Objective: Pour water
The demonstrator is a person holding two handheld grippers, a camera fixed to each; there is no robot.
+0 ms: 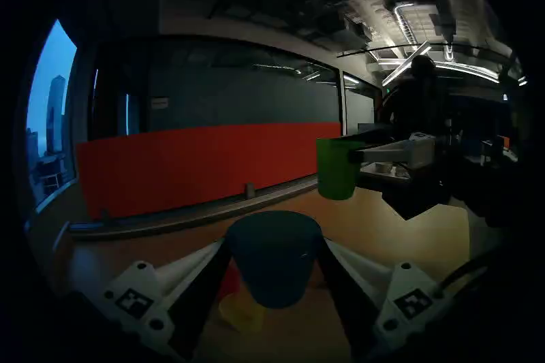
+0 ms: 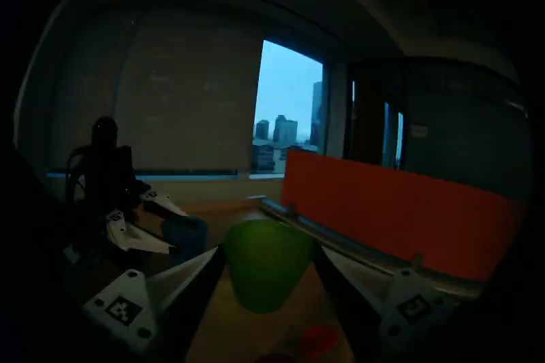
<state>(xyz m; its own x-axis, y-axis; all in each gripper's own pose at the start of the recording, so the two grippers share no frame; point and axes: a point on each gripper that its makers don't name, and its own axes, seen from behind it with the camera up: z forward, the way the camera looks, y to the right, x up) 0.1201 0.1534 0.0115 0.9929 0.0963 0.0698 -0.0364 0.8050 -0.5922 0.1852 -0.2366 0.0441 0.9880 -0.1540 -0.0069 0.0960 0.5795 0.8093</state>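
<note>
Where the blue cup [image 1: 274, 257] sits: between the left gripper [image 1: 274, 248] fingers, both pressing its sides
Axis of blue cup: vertical, mouth up
Other vessel: green cup [image 2: 267, 264], upright, mouth up, clamped by the right gripper [image 2: 267, 254]
Beneath: yellow cup [image 1: 242, 310] and red cup [image 1: 229, 282] on wooden table [image 1: 409, 227]

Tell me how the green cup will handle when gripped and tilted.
The green cup looks like smooth plastic: probably light and slightly squeezable between the jaws. Its taper, wider at the rim, should resist slipping down. Its inside cannot be seen.
</note>
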